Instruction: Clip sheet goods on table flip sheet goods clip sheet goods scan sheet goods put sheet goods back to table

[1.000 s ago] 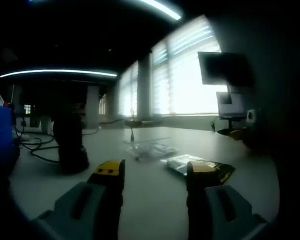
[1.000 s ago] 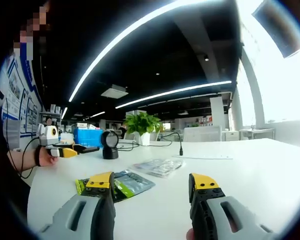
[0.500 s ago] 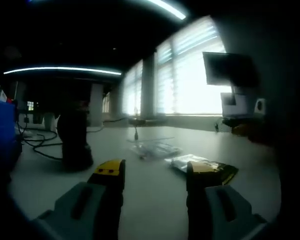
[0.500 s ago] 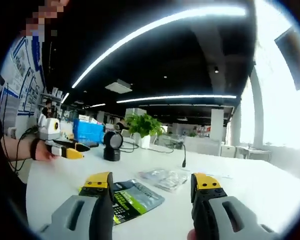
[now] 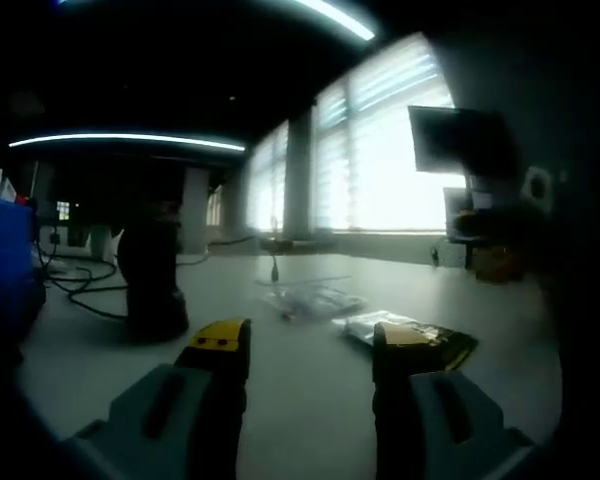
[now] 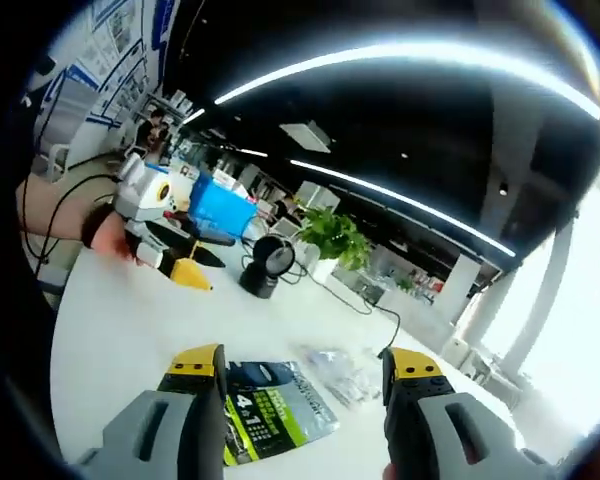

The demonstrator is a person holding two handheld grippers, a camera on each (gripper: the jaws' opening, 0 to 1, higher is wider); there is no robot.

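Table (image 6: 120,330), white and wide, under both tongs; right gripper (image 6: 305,362) with yellow-tipped jaws spread apart, pinching nothing, hovering above the tabletop; flat green-and-grey packet of sheet goods (image 6: 265,415) lying on the table just beyond and between those jaws, nearer the left jaw, partly hidden behind it; clear plastic packet (image 6: 345,372) lying just past the green one, between the jaws and farther off; black scanner (image 6: 265,268) on its stand well beyond the left jaw, with a cable trailing away across the table; potted green plant (image 6: 332,238) behind the scanner; blue box (image 6: 218,208) farther left; left gripper (image 6: 185,270) far off to the left, held by a person's hand (image 6: 110,232), its yellow tips close to the table.

From the left gripper view, dim and backlit: left gripper (image 5: 307,343) with jaws likewise spread and empty; sheet goods (image 5: 405,330) just ahead of the right jaw, partly behind its tip; clear plastic packet (image 5: 310,298) farther ahead between the jaws; scanner (image 5: 152,285) dark and upright beyond the left jaw; bright windows (image 5: 380,150) far ahead.
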